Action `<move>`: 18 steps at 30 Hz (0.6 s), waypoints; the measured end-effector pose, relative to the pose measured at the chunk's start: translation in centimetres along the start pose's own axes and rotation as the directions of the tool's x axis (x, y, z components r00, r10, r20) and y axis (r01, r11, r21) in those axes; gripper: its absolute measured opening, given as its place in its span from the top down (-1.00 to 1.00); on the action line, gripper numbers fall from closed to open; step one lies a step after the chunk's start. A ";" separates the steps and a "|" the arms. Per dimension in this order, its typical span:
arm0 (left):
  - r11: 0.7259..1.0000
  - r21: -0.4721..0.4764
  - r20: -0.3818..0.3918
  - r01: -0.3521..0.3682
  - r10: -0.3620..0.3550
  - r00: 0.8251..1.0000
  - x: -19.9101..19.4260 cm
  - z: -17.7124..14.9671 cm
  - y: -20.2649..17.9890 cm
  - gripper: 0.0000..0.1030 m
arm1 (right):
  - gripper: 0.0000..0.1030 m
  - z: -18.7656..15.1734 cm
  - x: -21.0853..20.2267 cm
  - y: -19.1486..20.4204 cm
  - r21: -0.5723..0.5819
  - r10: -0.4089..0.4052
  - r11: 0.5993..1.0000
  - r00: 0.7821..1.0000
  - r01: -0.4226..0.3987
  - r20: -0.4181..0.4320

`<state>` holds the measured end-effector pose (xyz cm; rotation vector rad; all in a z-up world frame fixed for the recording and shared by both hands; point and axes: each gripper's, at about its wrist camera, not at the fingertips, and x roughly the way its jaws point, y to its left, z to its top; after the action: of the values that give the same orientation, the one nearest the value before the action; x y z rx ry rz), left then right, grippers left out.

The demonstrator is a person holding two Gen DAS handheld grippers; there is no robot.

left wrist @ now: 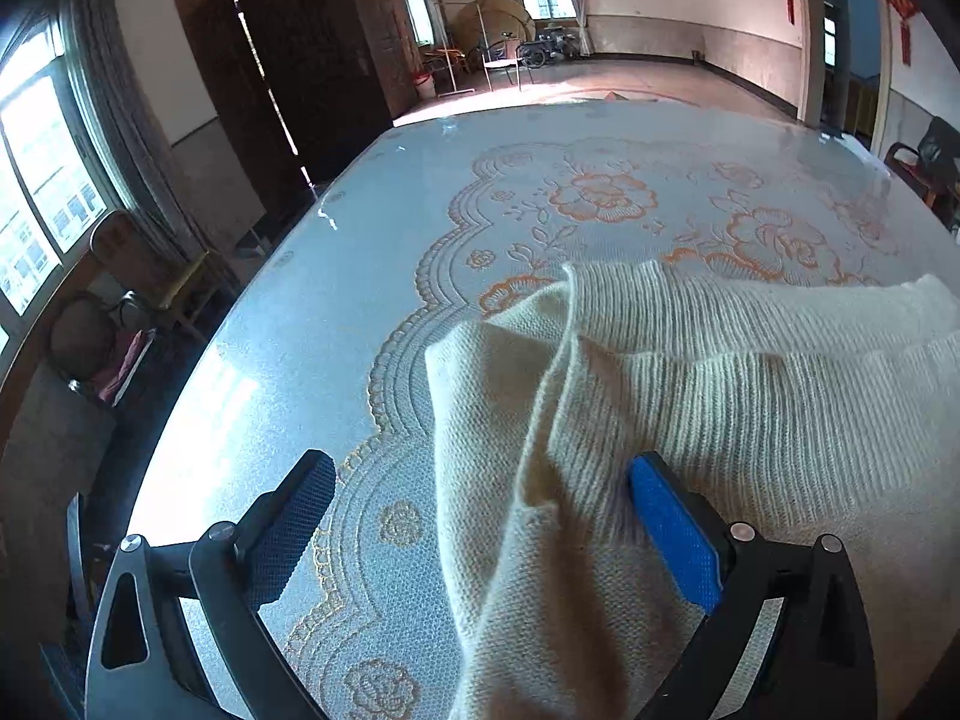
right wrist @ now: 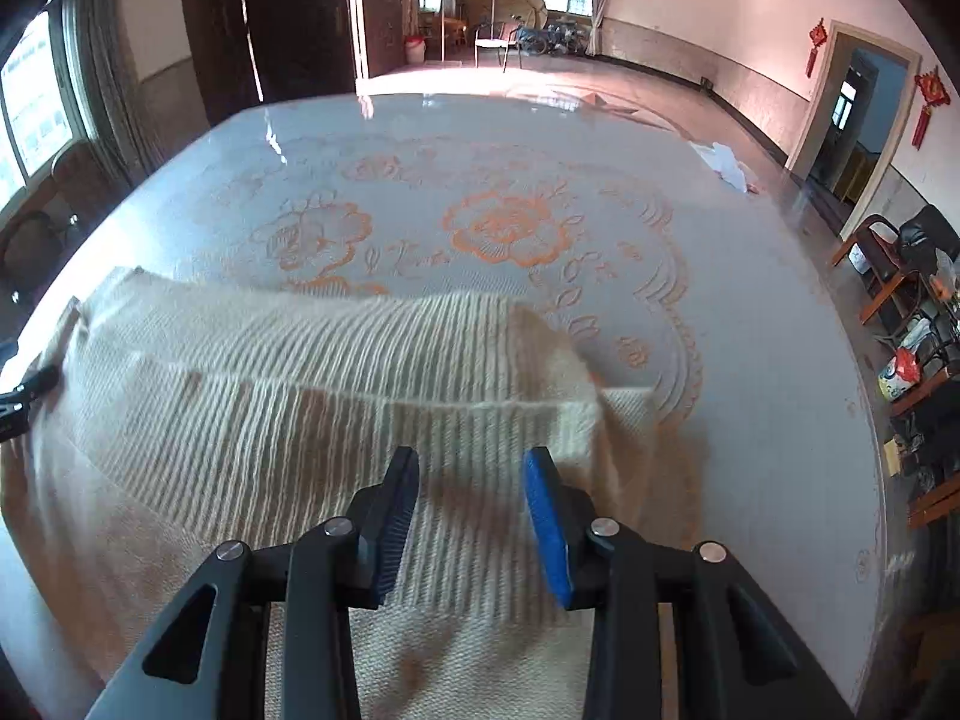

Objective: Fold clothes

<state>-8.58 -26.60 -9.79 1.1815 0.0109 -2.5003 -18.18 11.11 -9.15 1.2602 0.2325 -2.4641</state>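
Cream sweater on floral tablecloth

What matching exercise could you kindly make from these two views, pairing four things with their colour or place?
Things:
1. knitted sweater
2. flowers
3. knot ornaments
4. small crumpled cloth

Descriptions:
a. red, hanging beside the doorway
b. orange, a printed pattern
c. cream and ribbed, nearest the cameras
d. white, at the far right edge of the tablecloth

Pairs: 1-c, 2-b, 3-a, 4-d
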 end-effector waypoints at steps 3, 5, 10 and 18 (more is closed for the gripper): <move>0.999 -0.043 0.036 0.033 -0.032 0.999 -0.6 1.2 -0.2 -0.94 | 0.28 0.7 -1.5 -1.4 0.039 -0.019 0.999 0.999 0.018 0.027; 0.997 -0.043 0.045 0.062 -0.060 0.997 -0.4 2.0 -1.2 -0.94 | 0.28 0.8 -1.1 -1.5 0.042 0.004 0.999 1.000 -0.004 -0.007; 0.992 0.122 0.032 -0.029 0.025 0.999 2.4 2.2 -5.3 -0.94 | 0.28 0.5 2.2 0.1 -0.041 0.029 0.999 0.998 -0.031 -0.059; 0.999 -0.051 -0.018 0.007 -0.008 1.000 4.5 2.7 -0.5 -0.97 | 0.26 1.4 3.5 -3.8 0.103 0.051 0.994 0.998 -0.046 -0.048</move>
<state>-13.39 -28.04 -11.44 1.1861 0.0838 -2.4806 -22.55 13.36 -11.20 1.3546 0.0890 -2.4324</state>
